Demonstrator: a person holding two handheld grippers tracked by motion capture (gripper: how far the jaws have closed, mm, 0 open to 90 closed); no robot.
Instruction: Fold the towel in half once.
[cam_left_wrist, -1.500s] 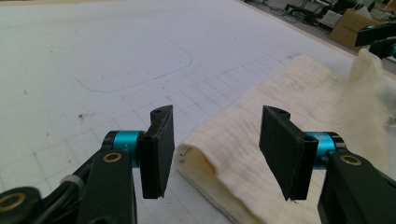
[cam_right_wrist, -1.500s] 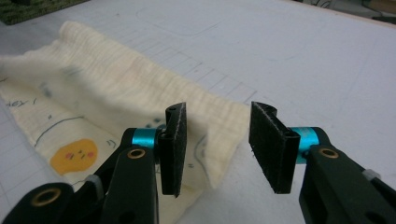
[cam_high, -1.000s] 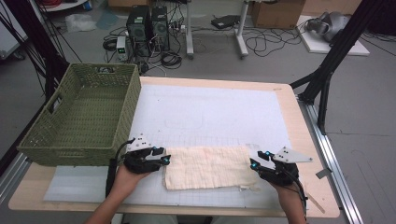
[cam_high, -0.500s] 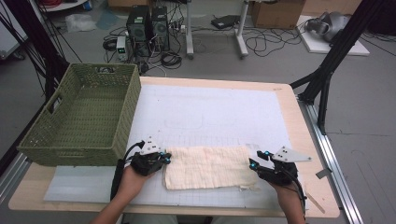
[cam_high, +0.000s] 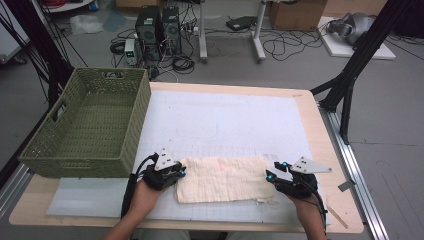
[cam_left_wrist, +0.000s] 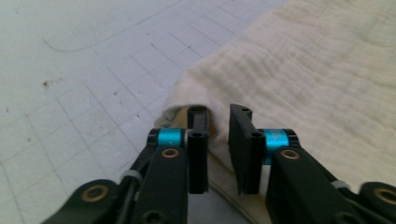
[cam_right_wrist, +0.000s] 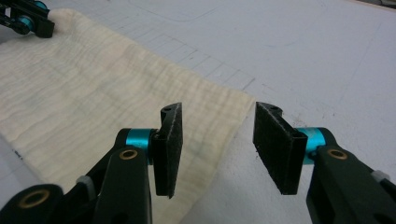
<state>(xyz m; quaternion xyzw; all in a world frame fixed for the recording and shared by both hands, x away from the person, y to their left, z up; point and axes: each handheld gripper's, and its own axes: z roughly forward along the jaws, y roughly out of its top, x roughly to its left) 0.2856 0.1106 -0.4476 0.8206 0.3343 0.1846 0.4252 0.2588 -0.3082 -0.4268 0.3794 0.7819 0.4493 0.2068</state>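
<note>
A green woven basket (cam_high: 87, 125) is sitting at the left side of the table (cam_high: 320, 130), and it is standing apart from the work. Just to its right, near the front edge, the left gripper (cam_high: 175, 172) is working at the left end of a cream cloth (cam_high: 225, 179). In the left gripper view its jaws have just been opening a little again after closing, and they are standing close together with a small gap. One jaw is poking under a little fold at the cloth's corner (cam_left_wrist: 187, 100), but the pads are not squeezing the cloth. The cloth is lying flat on the white grid mat (cam_high: 225, 120), folded into a long strip between the two hands. It looks soft, light and floppy, so it will probably bend and sag when it is lifted. The corners and short ends look like the best places to pinch it. At the right end, the right gripper (cam_high: 272, 172) is waiting with its jaws wide apart. The cloth's right corner (cam_right_wrist: 233, 105) is lying just in front of the gap, not yet pinched.
</note>
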